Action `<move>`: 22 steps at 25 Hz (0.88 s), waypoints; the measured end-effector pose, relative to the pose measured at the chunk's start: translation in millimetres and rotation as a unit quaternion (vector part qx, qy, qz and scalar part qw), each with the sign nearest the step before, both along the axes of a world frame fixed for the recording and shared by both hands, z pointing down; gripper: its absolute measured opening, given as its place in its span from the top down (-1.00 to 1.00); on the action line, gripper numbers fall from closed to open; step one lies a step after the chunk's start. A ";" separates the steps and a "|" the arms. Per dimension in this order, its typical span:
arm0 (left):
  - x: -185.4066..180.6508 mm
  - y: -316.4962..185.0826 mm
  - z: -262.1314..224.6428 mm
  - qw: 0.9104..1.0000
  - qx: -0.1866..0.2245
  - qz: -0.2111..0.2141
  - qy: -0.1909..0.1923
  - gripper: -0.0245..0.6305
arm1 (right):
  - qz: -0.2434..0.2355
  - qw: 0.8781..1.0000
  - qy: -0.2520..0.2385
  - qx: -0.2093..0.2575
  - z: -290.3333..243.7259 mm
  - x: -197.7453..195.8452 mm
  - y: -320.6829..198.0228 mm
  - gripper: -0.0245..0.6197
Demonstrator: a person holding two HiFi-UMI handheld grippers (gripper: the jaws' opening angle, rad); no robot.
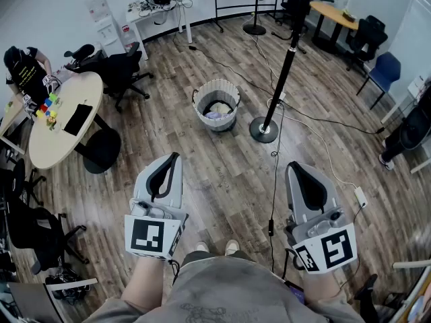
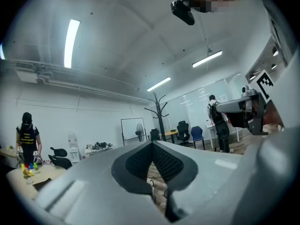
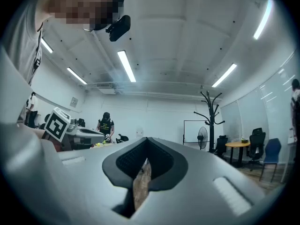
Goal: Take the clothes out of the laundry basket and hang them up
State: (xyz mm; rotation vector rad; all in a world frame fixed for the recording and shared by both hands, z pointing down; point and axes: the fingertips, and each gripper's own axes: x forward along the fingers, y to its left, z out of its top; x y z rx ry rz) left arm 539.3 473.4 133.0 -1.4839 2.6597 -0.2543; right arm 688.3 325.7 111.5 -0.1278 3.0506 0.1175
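Left gripper [image 1: 176, 156] and right gripper [image 1: 291, 167] are clenched and empty. The clothes [image 1: 217, 112], well ahead of them, look limp and light; pinch a raised fold.

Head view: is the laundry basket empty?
No, pale clothes lie heaped at the bottom of the laundry basket.

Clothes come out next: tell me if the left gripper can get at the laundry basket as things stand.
Probably not yet: the left gripper sits near the body, the laundry basket stands well ahead. Only bare floor lies between.
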 end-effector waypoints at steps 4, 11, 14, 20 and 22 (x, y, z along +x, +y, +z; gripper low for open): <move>0.4 -5.4 4.5 1.000 -0.003 0.001 0.004 0.92 | 0.000 1.000 -0.009 -0.016 1.3 0.0 -6.9 0.83; -1.3 -7.0 6.1 1.000 -0.005 -0.004 0.010 0.92 | 0.000 1.000 -0.002 -0.019 7.8 -2.3 -14.1 0.83; -6.1 -6.4 4.9 1.000 0.005 -0.016 0.017 0.92 | 0.004 1.000 -0.002 -0.020 9.6 -2.4 -19.2 0.83; -8.2 -9.5 5.0 0.999 0.014 -0.036 0.023 0.42 | 0.034 0.999 0.002 -0.026 16.0 4.7 -41.6 0.25; -6.6 -10.9 4.5 0.999 0.013 -0.038 0.018 0.40 | 0.036 0.999 0.003 -0.027 17.5 6.2 -45.4 0.24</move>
